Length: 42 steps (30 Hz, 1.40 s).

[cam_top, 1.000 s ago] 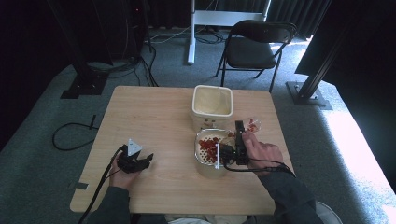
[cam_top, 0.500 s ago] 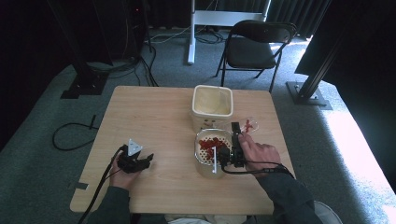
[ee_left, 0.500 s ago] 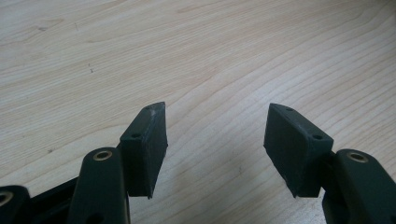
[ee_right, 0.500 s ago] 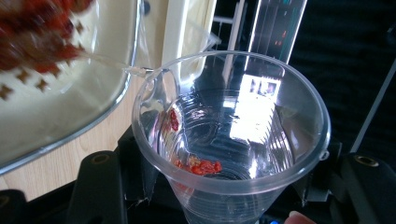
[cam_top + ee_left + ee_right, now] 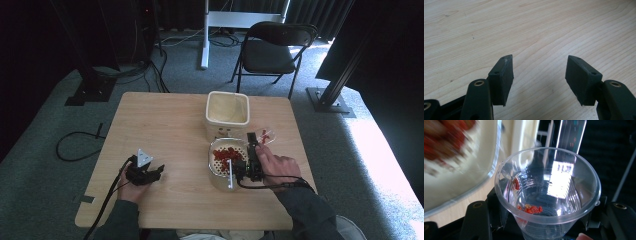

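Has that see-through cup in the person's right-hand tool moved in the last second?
Yes. The clear cup, held in the right gripper, has swung toward the table's right edge, away from the cream tub, and now lies beside the bowl.

In the right gripper view the red pieces point(image 5: 444, 135) in the bowl point(image 5: 461, 182) are blurred, perhaps dried berries. The clear cup point(image 5: 549, 195) hides the right gripper's fingers point(image 5: 499, 205), its base cut off.

Both grippers are black; the left gripper point(image 5: 145, 173) carries a grey three-cornered plate point(image 5: 144, 158), brass-coloured screws beside its ridged pads point(image 5: 502, 75), and a trailing black cable point(image 5: 107, 207). Dark sleeves point(image 5: 310, 212).
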Available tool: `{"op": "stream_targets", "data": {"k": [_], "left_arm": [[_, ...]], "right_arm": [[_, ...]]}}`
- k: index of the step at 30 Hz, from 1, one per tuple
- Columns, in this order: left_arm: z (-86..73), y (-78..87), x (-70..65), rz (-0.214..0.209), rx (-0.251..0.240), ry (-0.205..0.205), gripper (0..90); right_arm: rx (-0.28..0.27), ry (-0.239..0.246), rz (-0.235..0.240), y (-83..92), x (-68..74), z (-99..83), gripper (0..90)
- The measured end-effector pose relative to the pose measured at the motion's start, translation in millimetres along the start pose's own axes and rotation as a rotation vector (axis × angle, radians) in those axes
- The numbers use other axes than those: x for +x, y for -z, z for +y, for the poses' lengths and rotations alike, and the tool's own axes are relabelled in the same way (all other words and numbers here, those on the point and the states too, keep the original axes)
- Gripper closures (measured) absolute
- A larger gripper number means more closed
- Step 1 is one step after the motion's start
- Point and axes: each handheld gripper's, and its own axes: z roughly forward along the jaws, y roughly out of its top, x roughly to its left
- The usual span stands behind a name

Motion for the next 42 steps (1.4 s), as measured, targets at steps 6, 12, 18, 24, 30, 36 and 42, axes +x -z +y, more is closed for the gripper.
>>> {"op": "stream_targets", "data": {"k": [6, 12, 18, 24, 30, 36, 42], "left_arm": [[0.1, 0.2, -0.7, 0.0, 0.001, -0.003, 40.2], [-0.1, 0.6, -0.3, 0.001, 0.001, -0.004, 40.3], [0.1, -0.2, -1.3, 0.001, 0.003, -0.007, 40.3], [0.1, -0.4, -1.4, 0.002, 0.004, -0.009, 40.3], [0.1, -0.2, -1.7, 0.001, 0.003, -0.008, 40.3], [0.1, -1.1, -2.0, 0.0, 0.007, -0.013, 40.3], [-0.2, -1.2, -1.8, 0.0, 0.006, -0.01, 40.3]], "right_arm": [[0.002, -0.006, -0.002, -1.6, -0.4, 1.2, 36.0], [0.026, -0.026, -0.005, -5.0, -1.4, -3.6, 35.9], [0.009, -0.018, 0.0, -2.8, 0.9, -1.7, 35.9], [0.026, -0.033, -0.002, -5.8, 1.2, -3.4, 35.9], [0.032, -0.047, -0.004, -6.3, -0.8, -6.5, 35.9], [0.014, -0.05, 0.0, -4.2, -1.1, -6.0, 35.9], [0.0, -0.041, 0.005, -3.7, 3.4, -1.5, 35.9]]}}
